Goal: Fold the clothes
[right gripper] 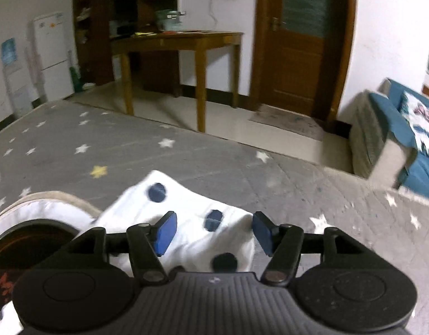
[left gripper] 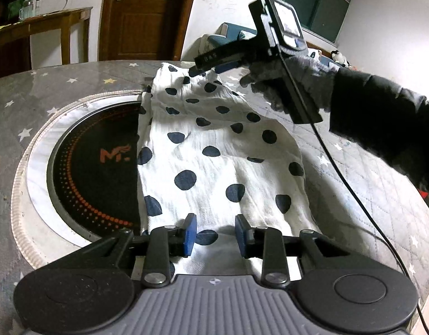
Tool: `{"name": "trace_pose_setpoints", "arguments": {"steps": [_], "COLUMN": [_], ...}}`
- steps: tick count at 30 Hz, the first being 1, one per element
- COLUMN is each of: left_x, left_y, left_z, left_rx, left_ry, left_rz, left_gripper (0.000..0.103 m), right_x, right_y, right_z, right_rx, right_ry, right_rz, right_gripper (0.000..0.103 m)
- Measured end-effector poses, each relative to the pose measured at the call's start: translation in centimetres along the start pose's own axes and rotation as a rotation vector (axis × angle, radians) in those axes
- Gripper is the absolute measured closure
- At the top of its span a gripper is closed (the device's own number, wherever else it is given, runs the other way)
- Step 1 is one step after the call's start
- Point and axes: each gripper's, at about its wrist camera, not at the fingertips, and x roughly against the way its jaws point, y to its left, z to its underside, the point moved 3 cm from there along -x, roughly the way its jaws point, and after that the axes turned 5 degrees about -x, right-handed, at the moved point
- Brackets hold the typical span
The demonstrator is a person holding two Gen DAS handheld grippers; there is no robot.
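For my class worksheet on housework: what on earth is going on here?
A person with a handheld gripper in each hand is folding a white polka-dot garment on a grey star-patterned cover, partly over a round black cooktop. The left gripper hovers open at the near end. The right gripper, in a gloved hand, is open at the far end. Neither has a grip yet.

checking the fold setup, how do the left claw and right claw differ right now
The left claw sits at the near end of the polka-dot cloth, low over it; the right claw is at the far end.
In the left wrist view, only the right claw's gloved hand shows; the left claw's holder is out of view.
Shared: both have blue pads, stand open, and grip nothing.
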Motion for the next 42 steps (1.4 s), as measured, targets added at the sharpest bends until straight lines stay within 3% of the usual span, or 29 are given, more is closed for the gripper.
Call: {"name": "trace_pose_setpoints", "arguments": {"steps": [6,7,9,12,20,27,35,42], "left_x": [0.1,0.1,0.2,0.7,2.6,4.6,7.3,9.0], "left_y": [0.1,0.2,0.2,0.4,0.6,1.0,1.2,2.3], "left_z": [0.0,0.0,0.0,0.0,0.4,2.3,4.5,5.8], "left_rx": [0.005,0.006,0.008,0.013,0.027,0.055,0.085,0.124], "left_ry": [0.003,0.004,0.004,-0.004,-0.025,0.001,-0.014,-0.027], "left_rz": [-0.009,-0.011,-0.017,-0.034,-0.078,-0.129,-0.176,-0.229], "left_gripper": [0.064,0.064,0.064,0.063,0.055,0.05,0.048,0.047], "right_x": [-1.7,-1.7,-1.4,-1.0,4.3,12.9,22.3,27.9], "right_y": [-1.4,-1.5,-1.4,-1.6,-0.5,1.7,5.4,9.3], "right_z": [1.2,1.2,1.3,1.0,0.4,1.8,7.6,13.6], "right_rx": [-0.065,-0.062,-0.068,-0.107,-0.12,-0.12,-0.119,-0.068], "right_ry": [0.0,-0.005,-0.009,-0.005,-0.094,-0.16,-0.15,-0.112], "right_rz": [-0.029,-0.036,-0.064,-0.093,-0.138,-0.238,-0.394,-0.511], "right_gripper": [0.038,0.042,0.067,0.086,0.088,0.089,0.089,0.089]}}
